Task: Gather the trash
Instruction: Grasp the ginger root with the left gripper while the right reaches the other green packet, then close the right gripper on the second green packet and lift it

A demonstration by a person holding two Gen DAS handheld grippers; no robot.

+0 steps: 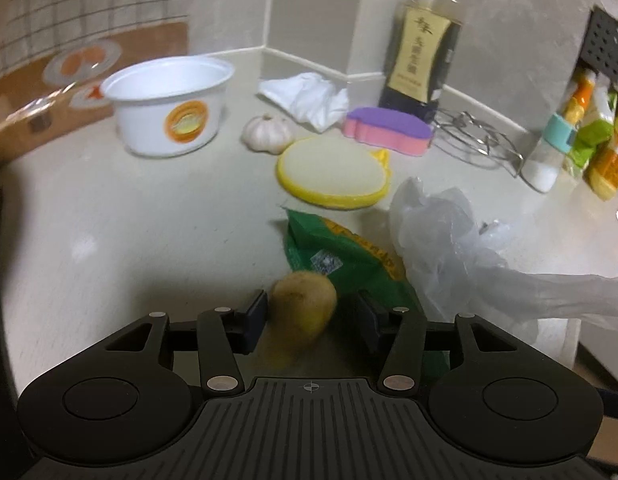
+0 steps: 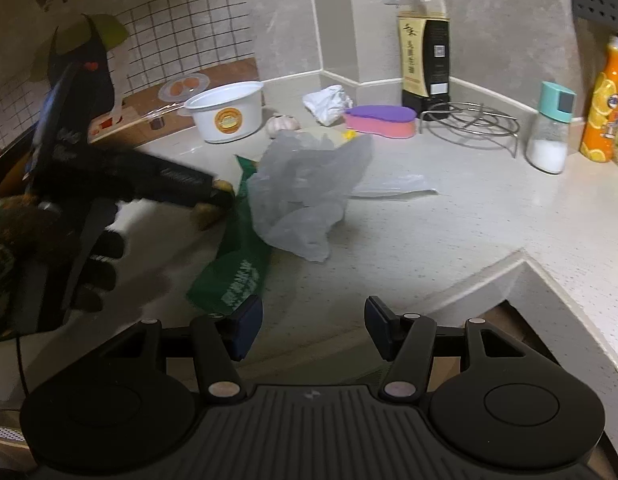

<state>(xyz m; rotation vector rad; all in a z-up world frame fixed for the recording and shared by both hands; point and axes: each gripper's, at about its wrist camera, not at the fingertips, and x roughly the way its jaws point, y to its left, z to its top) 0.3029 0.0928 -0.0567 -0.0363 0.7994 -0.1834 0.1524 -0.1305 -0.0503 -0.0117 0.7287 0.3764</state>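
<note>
A brownish-yellow peel scrap [image 1: 302, 312] sits between the fingers of my left gripper [image 1: 311, 316]; the jaws stand apart and it touches only the left pad. It also shows at the left gripper's tip in the right wrist view [image 2: 213, 210]. A green wrapper [image 1: 341, 256] lies just beyond it, also in the right wrist view [image 2: 237, 264]. A grey plastic bag [image 2: 305, 192] lies crumpled on the counter, also in the left wrist view [image 1: 441, 236]. A crumpled white tissue [image 1: 309, 98] lies at the back. My right gripper [image 2: 313, 326] is open and empty, low at the counter's front edge.
A white bowl [image 1: 169, 108], a garlic bulb [image 1: 267, 134], a yellow round sponge [image 1: 333, 172], a pink and purple sponge [image 1: 389, 128], a dark sauce bottle [image 1: 425, 44], a wire trivet [image 2: 469, 124], a salt shaker [image 2: 549, 136] and an orange bottle [image 2: 601, 108] stand on the counter.
</note>
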